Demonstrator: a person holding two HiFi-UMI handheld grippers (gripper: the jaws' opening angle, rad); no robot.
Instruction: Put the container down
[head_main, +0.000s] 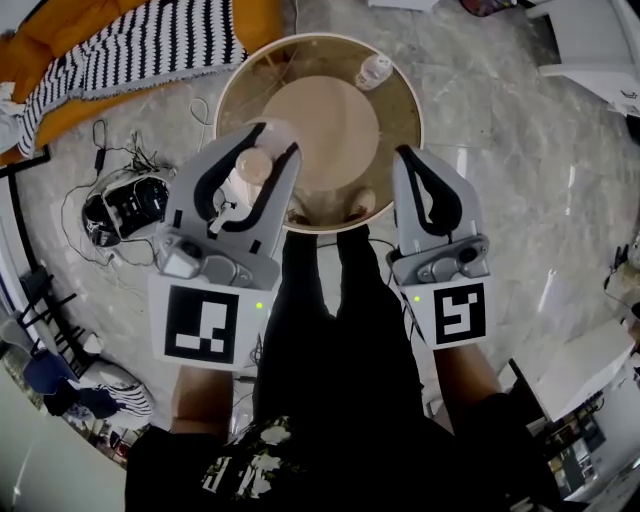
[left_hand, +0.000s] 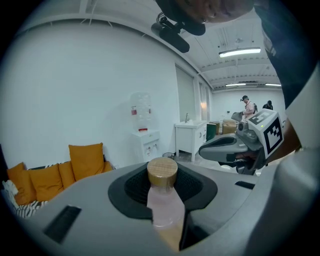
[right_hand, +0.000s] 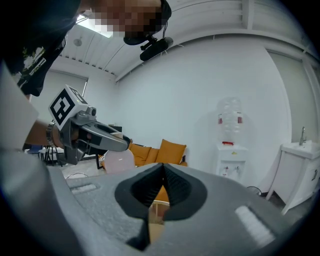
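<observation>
Container (left_hand: 165, 205) is clamped in left gripper (head_main: 270, 143), with both pads pressed on its body. Body is translucent and pale pink, rounded lower down. Cap (left_hand: 162, 172) is a short wood-grain cylinder standing up between the ribbed black pads. One container is counted.

Right gripper (right_hand: 162, 169) is closed with its tips met and nothing between them. It is held beside the left one, apart from the container.

In the head view the container is seen over the near-left part of the round table (head_main: 419, 120). Contact with the top can't be told, as the base is hidden behind the jaws.

Surroundings:
- One table: clear glass top, thin wooden rim, plain beige disc under the glass.
- One small clear item (head_main: 374, 70) is on the far right of the top, well apart from the container; its type can't be made out.
- Two shoe tips (head_main: 361, 204) are seen at the near rim, with black trousers below them.
- Floor (head_main: 500, 150) is glossy grey marble-look tile.
- A cable tangle (head_main: 85, 195) and one black device (head_main: 137, 202) lie on the floor left of the table.
- An orange sofa (head_main: 60, 40) is at the upper left, with one black-and-white striped knit blanket (head_main: 150, 45) draped over it.
- One white water dispenser (left_hand: 142, 135) with a clear bottle on top stands against the white wall.
- One white sink cabinet (left_hand: 190, 137) stands next to it.
- People (left_hand: 247, 106) are seen far in the background, too small for detail.

Nothing is seen between the container and the table top. Two marker cubes are counted, one per gripper.
</observation>
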